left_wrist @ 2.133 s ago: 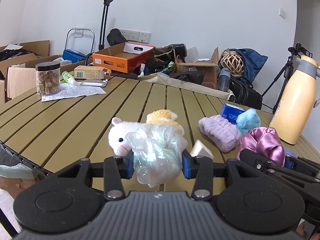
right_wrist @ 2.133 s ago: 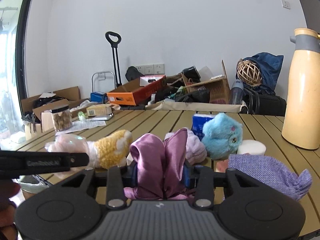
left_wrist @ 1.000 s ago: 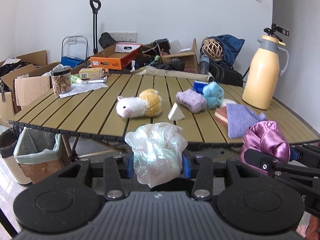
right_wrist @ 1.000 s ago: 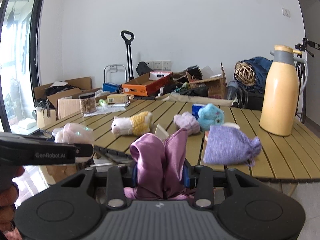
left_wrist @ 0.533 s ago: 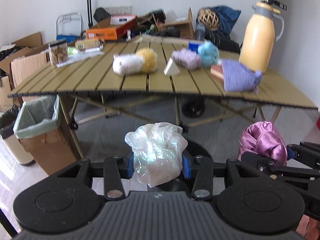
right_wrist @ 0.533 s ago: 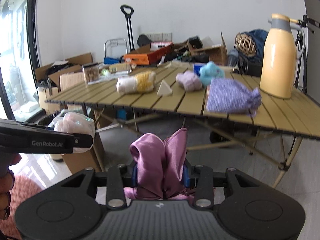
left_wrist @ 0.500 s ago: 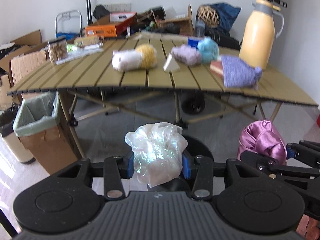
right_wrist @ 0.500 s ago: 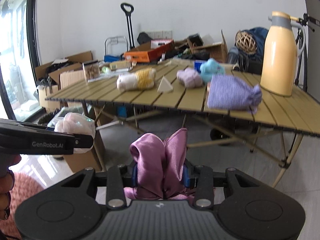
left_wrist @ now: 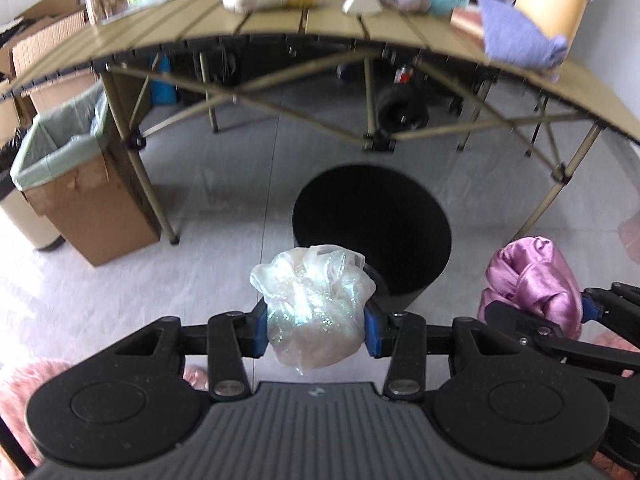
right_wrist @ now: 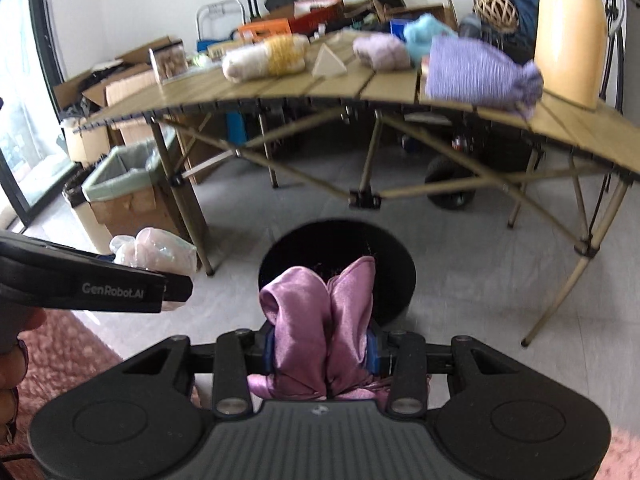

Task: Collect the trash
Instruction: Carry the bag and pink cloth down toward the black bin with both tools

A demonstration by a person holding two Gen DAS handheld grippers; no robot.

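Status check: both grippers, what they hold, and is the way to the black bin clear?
Left gripper shut on iridescent scrunchie. Right gripper shut on pink satin scrunchie. Black bin on floor just ahead of both, mouth open. Nothing in the way.

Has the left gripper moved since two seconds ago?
Yes. The left gripper has left the tabletop and come down toward the floor; the table now sits high in view and the black bin lies just ahead.

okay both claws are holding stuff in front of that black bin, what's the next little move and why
Probably ease both claws a little further forward over the black bin, then let go. The left claw is shut on the clear wrap and the right claw on the pink cloth; the bin's open mouth lies just ahead of each, so neither item looks squarely above it yet.
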